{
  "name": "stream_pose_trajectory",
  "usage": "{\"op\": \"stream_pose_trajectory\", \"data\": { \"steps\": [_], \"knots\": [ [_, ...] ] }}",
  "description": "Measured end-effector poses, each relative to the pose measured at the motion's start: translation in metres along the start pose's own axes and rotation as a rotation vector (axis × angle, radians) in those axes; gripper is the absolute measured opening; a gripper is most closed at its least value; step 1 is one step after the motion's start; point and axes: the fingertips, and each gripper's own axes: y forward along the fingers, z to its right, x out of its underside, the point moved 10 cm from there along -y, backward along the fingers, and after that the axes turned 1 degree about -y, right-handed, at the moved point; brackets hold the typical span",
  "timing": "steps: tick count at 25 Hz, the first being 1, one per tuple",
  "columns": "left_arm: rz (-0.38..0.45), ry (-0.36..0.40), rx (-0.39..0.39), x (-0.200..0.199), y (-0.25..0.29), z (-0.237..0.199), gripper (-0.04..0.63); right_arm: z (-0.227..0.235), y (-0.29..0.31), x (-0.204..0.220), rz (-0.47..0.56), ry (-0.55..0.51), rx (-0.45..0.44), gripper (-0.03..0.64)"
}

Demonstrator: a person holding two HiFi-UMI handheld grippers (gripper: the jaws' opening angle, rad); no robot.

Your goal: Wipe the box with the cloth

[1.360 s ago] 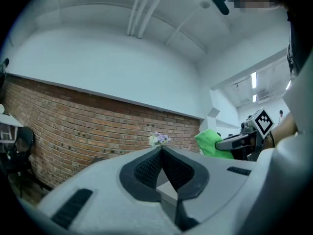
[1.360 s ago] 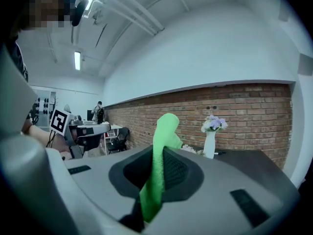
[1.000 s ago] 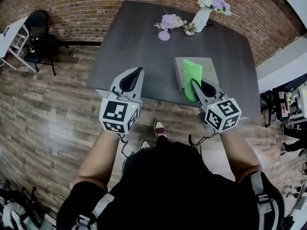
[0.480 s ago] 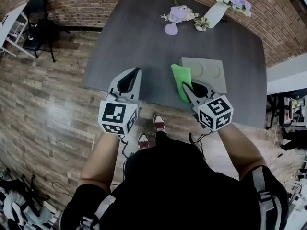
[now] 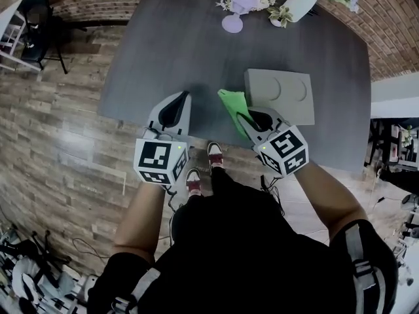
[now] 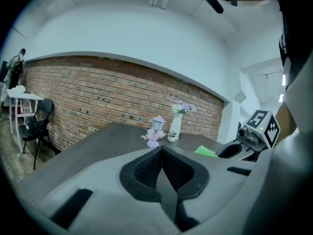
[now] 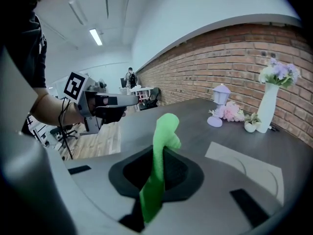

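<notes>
The dark table carries one flat grey box. It lies just ahead and to the right of the right gripper (the nearer one), whose jaws pinch the one green cloth, its length running forward along them. The left gripper has its jaws pressed together on nothing.

Cloth: bright green, bunched into narrow strip, pinched in right gripper, sticking up and forward. Box: flat, grey, two round dents on top; cloth just beside at its 9 o'clock.
</notes>
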Motion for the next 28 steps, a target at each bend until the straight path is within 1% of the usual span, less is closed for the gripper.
{"op": "stream_pose_trajectory", "data": {
  "steps": [9,17,28],
  "knots": [
    [-0.023,-0.030,-0.003,0.015,0.024,0.000,0.009,0.018,0.019,0.004,-0.077,-0.032,-0.038,0.037],
    [-0.032,-0.046,-0.004,0.022,0.045,-0.003,0.009,0.040,0.032,-0.004,-0.131,-0.025,-0.026,0.037],
    [-0.038,-0.038,0.005,0.019,0.080,-0.005,0.009,0.077,0.054,-0.022,-0.153,-0.008,-0.004,0.037]
  ]
}}
